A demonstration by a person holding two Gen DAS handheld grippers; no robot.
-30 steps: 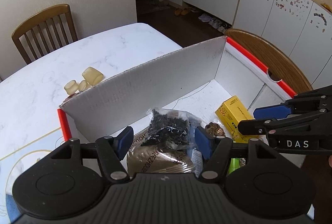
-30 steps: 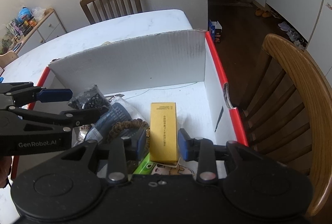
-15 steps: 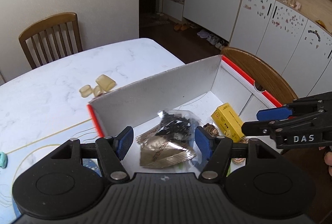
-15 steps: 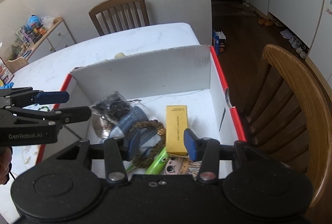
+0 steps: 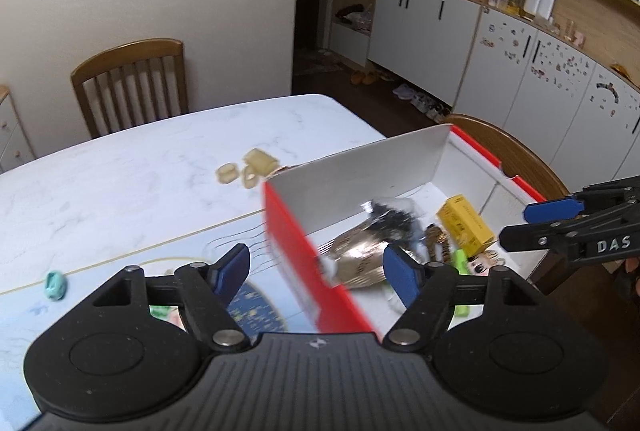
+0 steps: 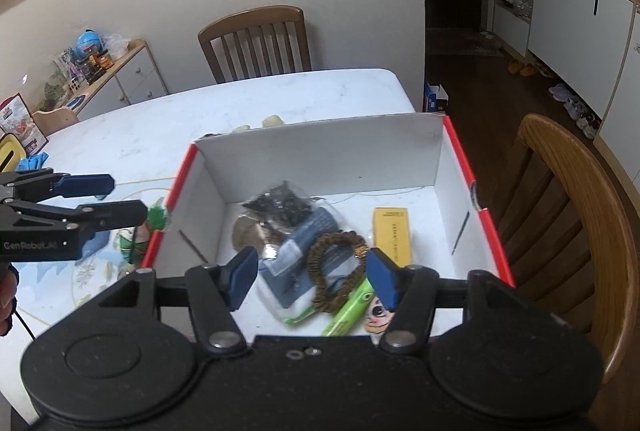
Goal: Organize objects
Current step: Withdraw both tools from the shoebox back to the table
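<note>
A red-and-white cardboard box (image 6: 320, 159) (image 5: 296, 251) stands open on the white table. Inside lie a yellow carton (image 6: 392, 235) (image 5: 466, 223), a clear bag of black beads (image 6: 280, 205) (image 5: 390, 217), a brown bead bracelet (image 6: 316, 271), a green tube (image 6: 350, 311), a cartoon-face sticker (image 6: 378, 315) and a gold packet (image 5: 360, 255). My right gripper (image 6: 312, 275) (image 5: 552, 219) hangs above the box's near side, its jaws opening with nothing between them. My left gripper (image 5: 316, 271) (image 6: 100, 199) hovers over the box's left wall, jaws opening and empty.
Yellowish small pieces (image 5: 250, 169) lie on the table behind the box. A teal bit (image 5: 55, 285) and a picture mat (image 5: 256, 311) lie left of it. Wooden chairs stand at the far side (image 6: 256, 43) and right (image 6: 568, 215).
Both grippers have risen and drawn back from the box. The right jaws have spread apart from around the yellow carton. The left gripper has shifted left, over the box's red wall.
</note>
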